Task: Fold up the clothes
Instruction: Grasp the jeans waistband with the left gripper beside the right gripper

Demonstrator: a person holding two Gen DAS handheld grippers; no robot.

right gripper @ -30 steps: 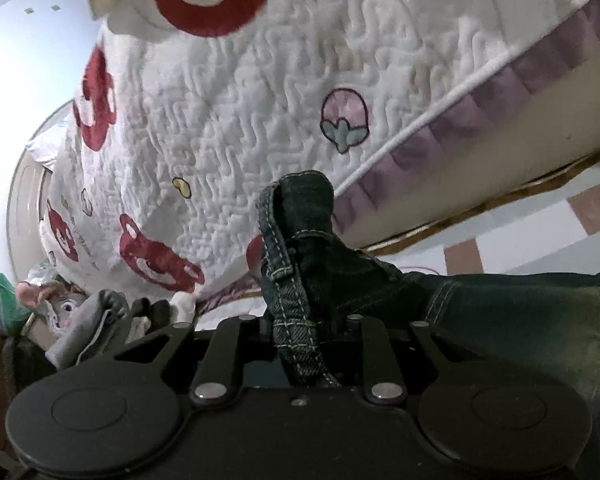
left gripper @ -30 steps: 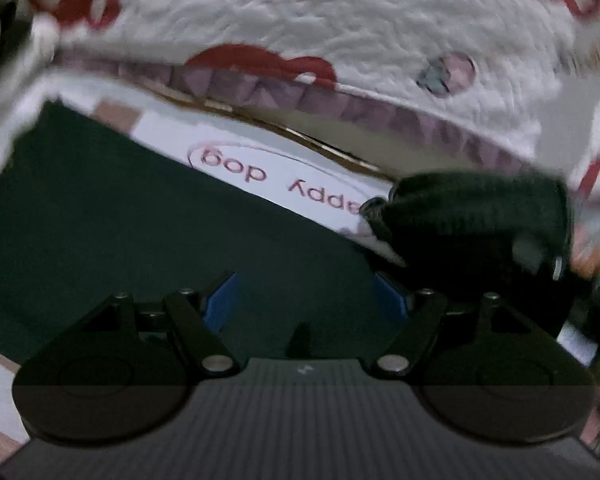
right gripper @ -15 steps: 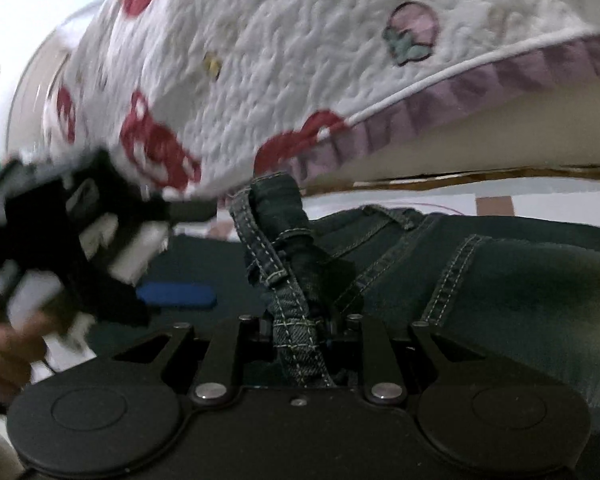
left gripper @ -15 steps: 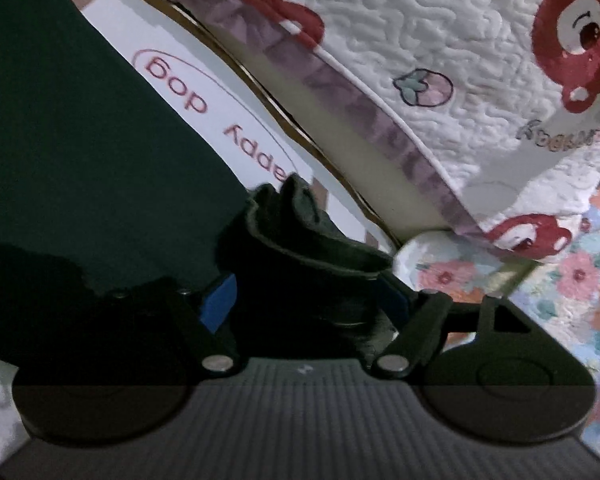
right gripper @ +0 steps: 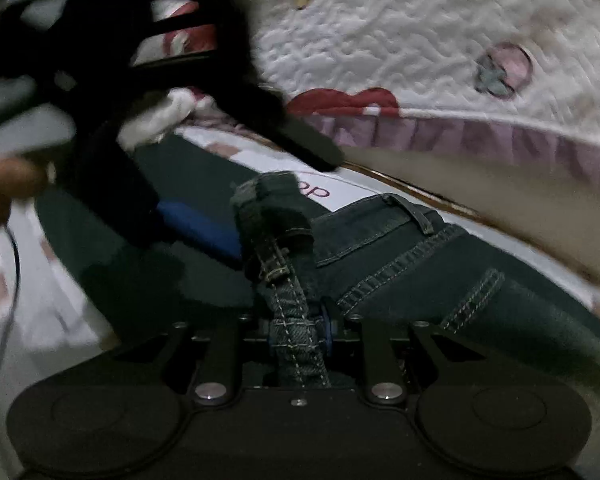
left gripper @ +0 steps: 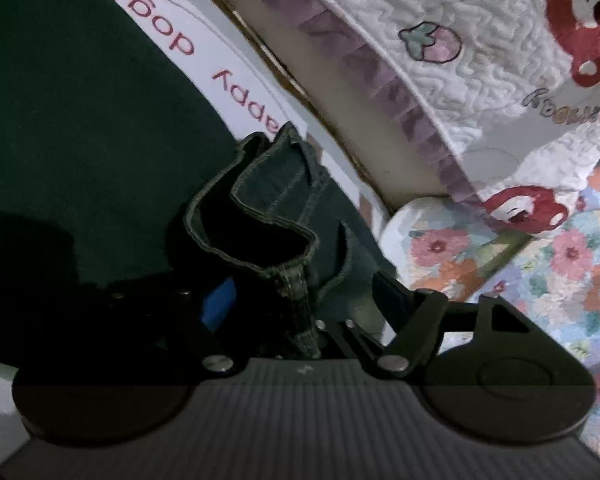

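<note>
The dark blue denim jeans lie on the white mat with red "happy dog" lettering, along its far edge, close to the white quilted blanket with red bears and a purple frill that hangs behind it. One bunched part of the waistband, with a belt loop, stands up from the cloth.

My right gripper has its jaws narrow and pressed on this stitched band, so it holds the jeans firmly. My left gripper stands wide; the folded denim edge is between its blue pad and the other finger, but I see no pad that presses on it. Its jaws have just been closing a little.

I judge that the step is to take the waistband with both hands before the first fold. The next move calls for the left jaws to close on the cloth beside the right grip, then for both to lift and carry the edge over together.

Compared with one second ago, the left gripper had only flat dark cloth before it; now the bunched edge is between its fingers. In the right view the left gripper has come near, and the blanket has swung upward.
</note>
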